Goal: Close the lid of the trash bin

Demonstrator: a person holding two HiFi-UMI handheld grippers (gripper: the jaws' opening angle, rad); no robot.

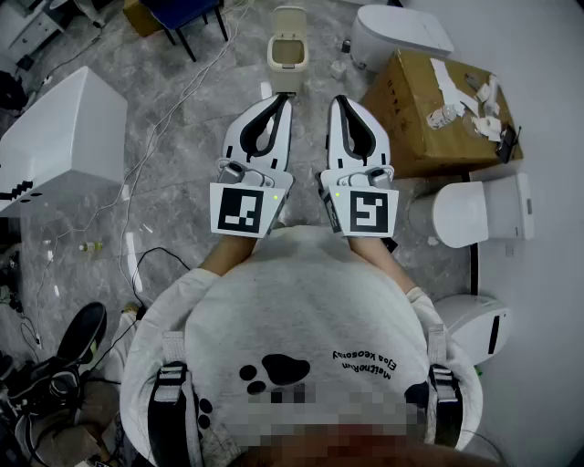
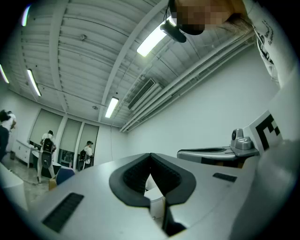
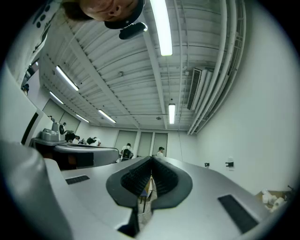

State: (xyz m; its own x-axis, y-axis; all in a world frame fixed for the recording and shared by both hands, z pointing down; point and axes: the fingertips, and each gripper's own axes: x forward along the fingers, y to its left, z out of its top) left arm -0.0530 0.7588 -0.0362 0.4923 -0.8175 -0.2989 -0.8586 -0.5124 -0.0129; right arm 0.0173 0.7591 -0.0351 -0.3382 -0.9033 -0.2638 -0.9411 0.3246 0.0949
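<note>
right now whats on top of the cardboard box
A long white paper strip and crumpled white scraps lie on the cardboard box. Anything under the scraps or inside the box is hidden.

Beige trash bin (image 1: 288, 41), mottled grey floor (image 1: 192, 173)
The left hand-held gripper (image 1: 276, 100) and right hand-held gripper (image 1: 340, 102) are white with black linings and black-and-white square markers; the cardboard box (image 1: 411, 128) is plain brown.

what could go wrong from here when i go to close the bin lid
The left tool and right tool are shut and well short of the trash bin. A hard push on its raised lid might tip the small bin. The cable on the floor could trip you stepping forward.
</note>
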